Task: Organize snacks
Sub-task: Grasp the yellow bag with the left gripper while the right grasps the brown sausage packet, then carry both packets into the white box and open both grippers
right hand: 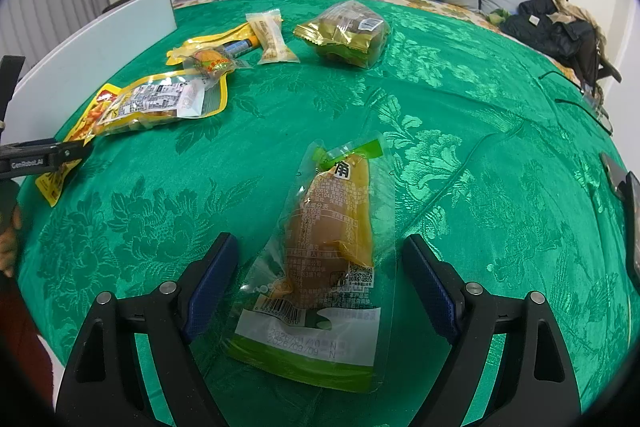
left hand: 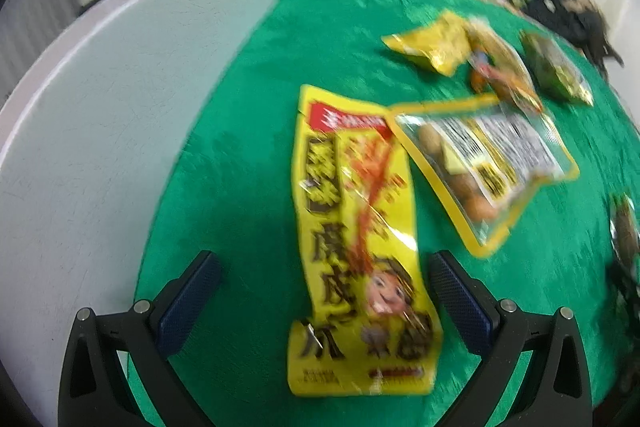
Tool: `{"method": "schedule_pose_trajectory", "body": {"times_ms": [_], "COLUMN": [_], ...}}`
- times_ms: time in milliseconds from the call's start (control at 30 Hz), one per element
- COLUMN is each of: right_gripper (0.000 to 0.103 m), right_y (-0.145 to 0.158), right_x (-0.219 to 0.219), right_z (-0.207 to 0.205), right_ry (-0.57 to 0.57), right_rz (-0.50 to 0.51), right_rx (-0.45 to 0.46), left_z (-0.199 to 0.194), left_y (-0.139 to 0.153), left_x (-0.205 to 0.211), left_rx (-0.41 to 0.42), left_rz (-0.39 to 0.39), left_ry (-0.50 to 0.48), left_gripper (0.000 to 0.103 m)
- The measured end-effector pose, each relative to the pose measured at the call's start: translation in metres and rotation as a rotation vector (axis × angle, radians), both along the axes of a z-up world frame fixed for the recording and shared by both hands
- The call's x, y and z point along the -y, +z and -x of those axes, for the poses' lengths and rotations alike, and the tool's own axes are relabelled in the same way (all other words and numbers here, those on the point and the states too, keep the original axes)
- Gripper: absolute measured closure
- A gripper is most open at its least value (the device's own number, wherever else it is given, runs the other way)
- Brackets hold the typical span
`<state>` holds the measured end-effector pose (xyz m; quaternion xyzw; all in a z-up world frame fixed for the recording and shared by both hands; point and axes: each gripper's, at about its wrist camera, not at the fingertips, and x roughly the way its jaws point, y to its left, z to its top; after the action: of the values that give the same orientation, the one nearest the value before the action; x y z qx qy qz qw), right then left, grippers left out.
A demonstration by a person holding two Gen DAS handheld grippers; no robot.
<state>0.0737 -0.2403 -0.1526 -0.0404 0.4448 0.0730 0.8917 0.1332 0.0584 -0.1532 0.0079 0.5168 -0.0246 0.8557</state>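
In the left wrist view my left gripper [left hand: 326, 291] is open, low over the green cloth [left hand: 240, 167]. A long yellow snack packet [left hand: 356, 239] lies flat between its fingers, close to the right pad and far from the left one. In the right wrist view my right gripper [right hand: 320, 279] is open too. A clear green-edged packet [right hand: 332, 259] with a brown snack inside lies between its pads, which stand apart from it. The left gripper's body [right hand: 48, 157] shows at the left edge of that view, over the long yellow packet [right hand: 56, 183].
A yellow-rimmed clear pack [right hand: 160, 103] of round snacks lies beside the long packet. Farther back lie small yellow and orange packets [right hand: 212, 55], a cream bar [right hand: 272, 35] and an olive-gold bag [right hand: 348, 35]. A white board [right hand: 100, 39] borders the left. A dark bag [right hand: 560, 27] sits far right.
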Motion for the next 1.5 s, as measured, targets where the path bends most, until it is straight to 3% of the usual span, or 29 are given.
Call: {"method": "schedule_pose_trajectory", "body": {"times_ms": [33, 67, 100, 333, 500, 567, 600, 767, 833, 967, 1033, 1267, 1400, 1500], "right_gripper": [0.016, 0.016, 0.016, 0.016, 0.017, 0.017, 0.017, 0.021, 0.039, 0.053, 0.054, 0.054, 0.054, 0.054], "right_y": [0.0, 0.0, 0.001, 0.003, 0.015, 0.019, 0.021, 0.014, 0.013, 0.028, 0.037, 0.039, 0.038, 0.044], "right_x": [0.0, 0.0, 0.0, 0.006, 0.051, 0.06, 0.056, -0.014, -0.017, 0.012, 0.025, 0.03, 0.034, 0.028], "right_z": [0.0, 0.0, 0.001, 0.001, -0.017, -0.027, -0.031, -0.038, -0.034, -0.024, -0.018, -0.001, 0.01, 0.008], "right_ry": [0.0, 0.001, 0.002, 0.0, -0.196, -0.284, -0.274, -0.081, -0.097, -0.184, -0.208, -0.239, -0.243, -0.244], "right_rz": [0.0, -0.001, -0.002, -0.051, -0.381, -0.427, -0.407, -0.031, 0.009, -0.193, -0.293, -0.341, -0.491, -0.545], "right_rx": [0.0, 0.001, 0.001, -0.019, -0.196, -0.264, -0.274, -0.342, -0.314, -0.293, -0.275, -0.279, -0.264, -0.255], "left_z": [0.003, 0.006, 0.01, 0.04, 0.052, 0.054, 0.053, 0.06, 0.064, 0.07, 0.068, 0.072, 0.075, 0.076], "left_y": [0.003, 0.007, 0.01, 0.012, 0.013, 0.014, 0.014, 0.017, 0.02, 0.025, 0.026, 0.025, 0.038, 0.053], "left_x": [0.0, 0.001, 0.001, -0.012, -0.014, -0.018, -0.02, -0.029, -0.032, -0.038, -0.041, -0.039, -0.043, -0.049], "left_rx": [0.007, 0.022, 0.028, 0.018, 0.027, 0.026, 0.024, 0.031, 0.037, 0.052, 0.055, 0.053, 0.08, 0.095], "left_rz": [0.003, 0.002, 0.004, 0.112, 0.175, 0.207, 0.223, 0.267, 0.285, 0.322, 0.355, 0.347, 0.412, 0.494], "left_ry": [-0.011, -0.026, -0.04, -0.036, -0.039, -0.028, -0.021, -0.006, -0.016, -0.025, -0.018, -0.029, -0.032, -0.019], "left_gripper": [0.021, 0.049, 0.051, 0.052, 0.052, 0.052, 0.052, 0.053, 0.053, 0.053, 0.053, 0.053, 0.053, 0.053]}}
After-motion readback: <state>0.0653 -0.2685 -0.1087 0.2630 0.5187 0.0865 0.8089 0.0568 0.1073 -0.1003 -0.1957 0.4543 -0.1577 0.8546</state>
